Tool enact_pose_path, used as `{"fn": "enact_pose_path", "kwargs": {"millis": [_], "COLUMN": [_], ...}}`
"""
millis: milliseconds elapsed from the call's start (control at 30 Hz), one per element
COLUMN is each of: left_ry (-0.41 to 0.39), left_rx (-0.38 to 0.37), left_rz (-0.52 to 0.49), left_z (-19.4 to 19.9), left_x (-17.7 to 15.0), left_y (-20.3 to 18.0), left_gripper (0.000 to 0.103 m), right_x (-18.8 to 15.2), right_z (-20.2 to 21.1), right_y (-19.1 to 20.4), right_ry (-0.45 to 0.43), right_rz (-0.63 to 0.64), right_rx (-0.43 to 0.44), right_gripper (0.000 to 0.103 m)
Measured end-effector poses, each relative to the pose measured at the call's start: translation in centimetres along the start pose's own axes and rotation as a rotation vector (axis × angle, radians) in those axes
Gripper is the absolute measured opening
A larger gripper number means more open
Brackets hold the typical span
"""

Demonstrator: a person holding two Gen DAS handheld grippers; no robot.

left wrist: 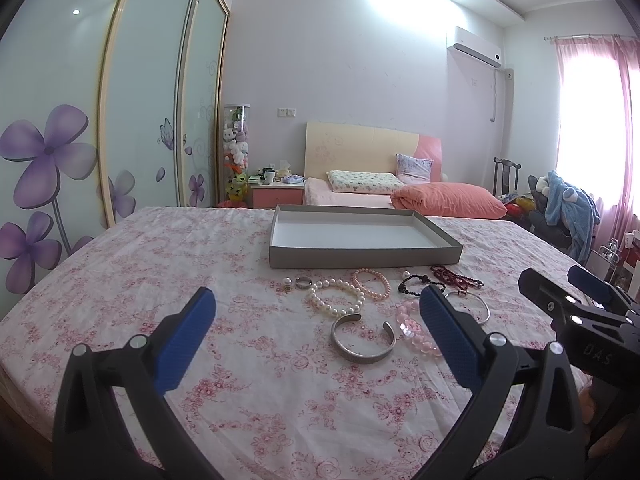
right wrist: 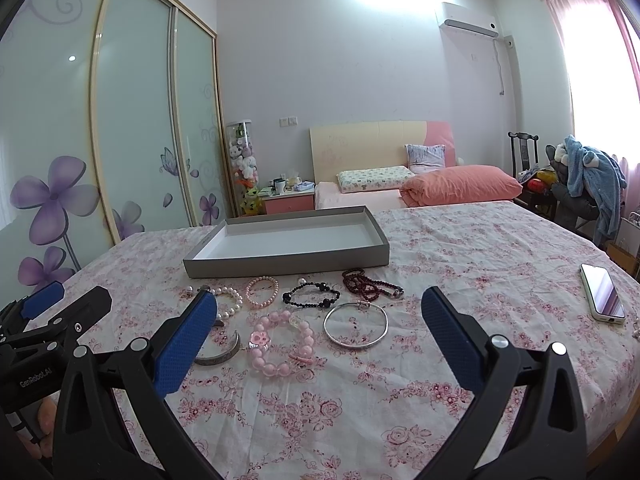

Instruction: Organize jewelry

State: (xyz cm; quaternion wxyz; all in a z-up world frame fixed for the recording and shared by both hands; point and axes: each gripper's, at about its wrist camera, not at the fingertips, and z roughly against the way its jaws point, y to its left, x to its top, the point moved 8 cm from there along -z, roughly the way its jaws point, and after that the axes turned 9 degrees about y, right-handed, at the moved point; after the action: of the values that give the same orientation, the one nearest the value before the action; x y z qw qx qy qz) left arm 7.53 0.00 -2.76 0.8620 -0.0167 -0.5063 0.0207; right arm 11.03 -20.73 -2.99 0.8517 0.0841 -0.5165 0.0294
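Observation:
Several pieces of jewelry lie on the floral cloth in front of an empty grey box [left wrist: 362,259] [right wrist: 288,262]: a silver cuff [left wrist: 362,340] [right wrist: 224,354], a white pearl bracelet [left wrist: 334,298], a pink pearl bracelet [left wrist: 372,283] [right wrist: 262,290], a pink bead bracelet [right wrist: 280,344] [left wrist: 414,330], a black bead bracelet [right wrist: 312,294], a dark red bead string [right wrist: 370,284] [left wrist: 456,276], a thin silver bangle [right wrist: 356,325] and a ring [left wrist: 304,282]. My left gripper [left wrist: 318,304] is open above the cuff. My right gripper [right wrist: 320,308] is open above the pink beads and bangle.
A phone [right wrist: 602,294] lies on the cloth at the right. Behind the table stand a bed with an orange pillow [right wrist: 460,188], a wardrobe [left wrist: 80,120] at the left and a chair with clothes [right wrist: 584,184] at the right.

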Motion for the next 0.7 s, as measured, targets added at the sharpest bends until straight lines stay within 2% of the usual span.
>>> {"fn": "enact_pose_path", "kwargs": {"millis": [700], "left_ry": [0.005], "left_rx": [-0.003], "left_rz": [-0.002], "left_z": [-0.04], "left_x": [-0.04], "left_y": [0.04], "left_gripper": [0.099], "right_x": [-0.19], "right_z": [-0.33], "right_y": [-0.16], "right_ry": [0.006], "right_rz": [-0.004], "right_rx": [-0.001], "right_gripper": [0.101]}}
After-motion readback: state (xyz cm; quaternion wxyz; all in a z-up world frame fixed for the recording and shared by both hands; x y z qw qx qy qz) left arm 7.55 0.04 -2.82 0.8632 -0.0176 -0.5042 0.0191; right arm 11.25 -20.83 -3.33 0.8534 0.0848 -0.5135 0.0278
